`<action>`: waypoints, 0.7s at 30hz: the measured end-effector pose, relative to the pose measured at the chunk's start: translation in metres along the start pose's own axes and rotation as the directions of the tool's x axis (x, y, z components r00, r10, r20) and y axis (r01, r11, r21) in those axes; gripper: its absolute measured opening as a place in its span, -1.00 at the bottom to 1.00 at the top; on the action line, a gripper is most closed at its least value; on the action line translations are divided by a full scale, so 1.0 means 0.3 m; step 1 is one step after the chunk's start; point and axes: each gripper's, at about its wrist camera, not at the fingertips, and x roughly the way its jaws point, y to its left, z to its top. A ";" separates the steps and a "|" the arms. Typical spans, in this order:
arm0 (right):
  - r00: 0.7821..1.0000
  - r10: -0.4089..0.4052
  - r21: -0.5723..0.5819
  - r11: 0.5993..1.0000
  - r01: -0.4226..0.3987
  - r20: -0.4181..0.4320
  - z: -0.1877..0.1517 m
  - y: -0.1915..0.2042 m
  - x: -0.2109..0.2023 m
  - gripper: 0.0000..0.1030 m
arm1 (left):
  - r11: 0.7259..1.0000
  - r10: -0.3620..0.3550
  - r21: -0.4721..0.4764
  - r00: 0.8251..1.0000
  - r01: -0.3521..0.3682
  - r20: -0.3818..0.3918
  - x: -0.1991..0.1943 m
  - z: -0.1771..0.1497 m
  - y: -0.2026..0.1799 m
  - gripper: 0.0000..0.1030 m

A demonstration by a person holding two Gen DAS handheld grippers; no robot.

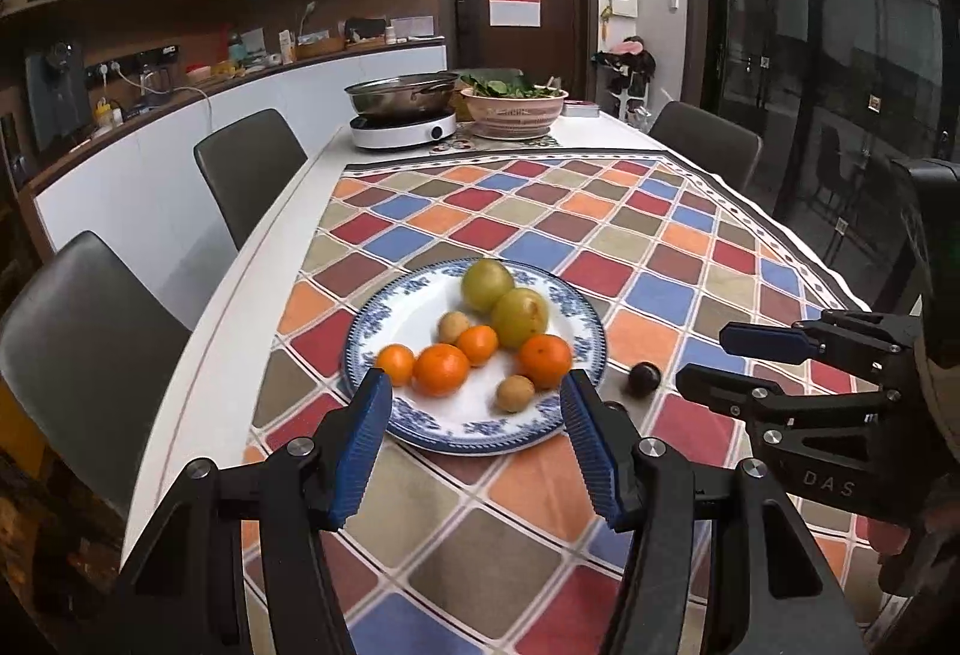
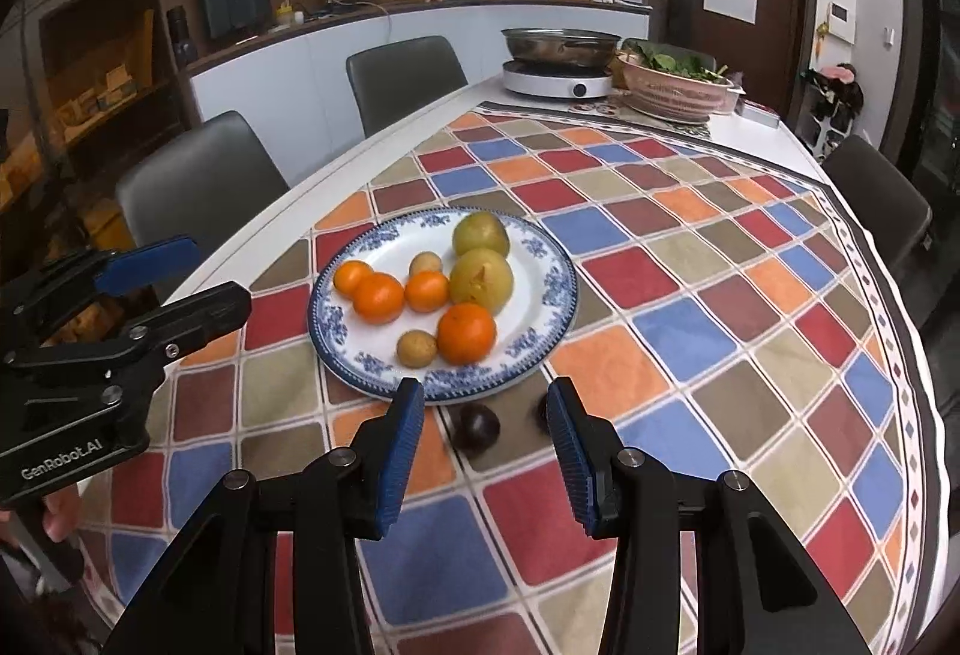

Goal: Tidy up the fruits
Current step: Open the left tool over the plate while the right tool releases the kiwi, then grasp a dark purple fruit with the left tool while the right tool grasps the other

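In the right wrist view, the right gripper (image 2: pixel 483 412) hangs low over the checked multicolour tablecloth (image 2: pixel 690 331), its blue-padded jaws spread wide and holding nothing. Between the fingertips, just above centre, lies a small dark purple round fruit (image 2: pixel 475 428) on the cloth; a second dark fruit (image 2: pixel 542 411) peeks out at the right pad's inner edge, mostly hidden. Both lie just beside the near rim of the blue-and-white patterned china plate (image 2: pixel 336 331), at 6 o'clock from it.

On the plate sit four orange tangerines (image 2: pixel 466 332), two small tan round fruits (image 2: pixel 416 348) and two large yellow-green round fruits (image 2: pixel 482 280).

The left gripper (image 1: pixel 474 397), likewise released and empty, frames the plate's near edge in its own view; the dark fruit shows at its 3 o'clock. Farther off stand a steel pot on a white induction cooker (image 2: pixel 555 82) and a pink basket of greens (image 2: pixel 672 94).
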 end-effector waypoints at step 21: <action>0.999 0.039 -0.178 0.983 -0.045 -0.036 -0.055 -0.115 0.054 -0.15 | 0.996 -0.094 -0.001 0.994 0.095 -0.060 0.110 -0.083 -0.176 -0.03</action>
